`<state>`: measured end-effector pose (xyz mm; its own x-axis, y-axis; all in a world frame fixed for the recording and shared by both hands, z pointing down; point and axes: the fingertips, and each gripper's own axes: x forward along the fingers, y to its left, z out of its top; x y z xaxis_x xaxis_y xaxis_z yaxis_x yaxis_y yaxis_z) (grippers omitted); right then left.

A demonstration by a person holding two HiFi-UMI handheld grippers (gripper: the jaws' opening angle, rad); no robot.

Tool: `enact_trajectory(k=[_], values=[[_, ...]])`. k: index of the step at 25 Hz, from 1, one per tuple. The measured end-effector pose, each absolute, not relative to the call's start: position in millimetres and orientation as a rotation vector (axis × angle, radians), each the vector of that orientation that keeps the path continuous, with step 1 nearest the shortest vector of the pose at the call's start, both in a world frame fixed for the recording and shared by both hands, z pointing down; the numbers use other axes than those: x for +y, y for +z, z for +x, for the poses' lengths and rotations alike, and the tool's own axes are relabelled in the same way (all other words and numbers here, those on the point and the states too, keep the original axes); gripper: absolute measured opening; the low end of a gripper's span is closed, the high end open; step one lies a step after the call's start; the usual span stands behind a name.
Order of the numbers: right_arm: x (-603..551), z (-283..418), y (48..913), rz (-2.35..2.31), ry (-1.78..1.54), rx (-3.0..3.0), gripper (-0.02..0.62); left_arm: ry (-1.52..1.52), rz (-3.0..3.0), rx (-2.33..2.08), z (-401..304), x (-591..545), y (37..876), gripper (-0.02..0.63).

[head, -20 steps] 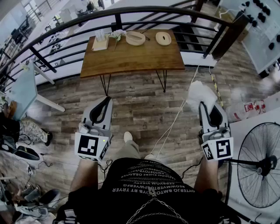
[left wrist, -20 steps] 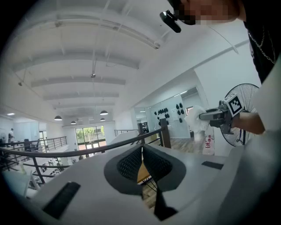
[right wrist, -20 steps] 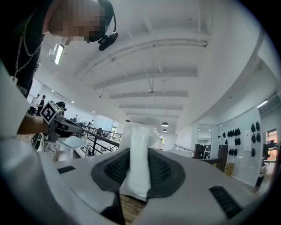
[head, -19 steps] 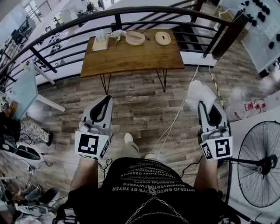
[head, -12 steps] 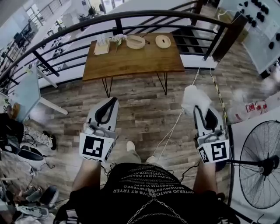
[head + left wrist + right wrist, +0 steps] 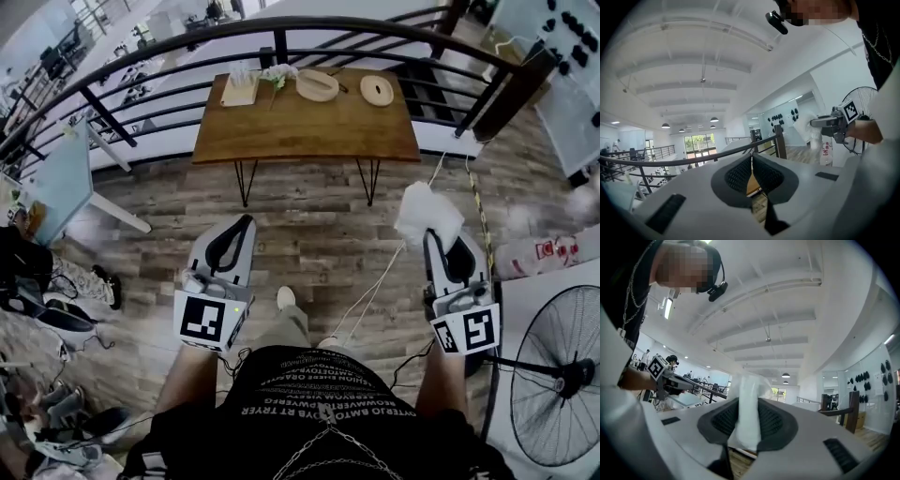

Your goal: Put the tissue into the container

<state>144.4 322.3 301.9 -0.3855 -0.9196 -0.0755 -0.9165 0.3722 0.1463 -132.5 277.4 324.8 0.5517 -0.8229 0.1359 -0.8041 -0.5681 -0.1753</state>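
Two grippers are held over a plank floor [image 6: 309, 234]: the left gripper [image 6: 246, 225] is pressed together, empty, and the right gripper [image 6: 434, 236] is pinched on the tissue [image 6: 427, 214]. A wooden table [image 6: 309, 127] is set against a black railing [image 6: 279, 49]. The shirt print cannot be read.

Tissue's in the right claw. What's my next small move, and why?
Probably step forward toward the table with the right claw shut on the tissue. The bowl sits near the table's far edge, well ahead of that claw, with a stretch of floor between.
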Motion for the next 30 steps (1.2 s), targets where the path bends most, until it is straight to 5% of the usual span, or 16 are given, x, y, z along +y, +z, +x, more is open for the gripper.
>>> enact_trajectory(k=[30], values=[[153.0, 66.8, 299.4, 1.894, -0.289, -2.266, 0.114, -0.212, -2.677, 1.403, -218.4, 65.9, 327.9, 0.031]])
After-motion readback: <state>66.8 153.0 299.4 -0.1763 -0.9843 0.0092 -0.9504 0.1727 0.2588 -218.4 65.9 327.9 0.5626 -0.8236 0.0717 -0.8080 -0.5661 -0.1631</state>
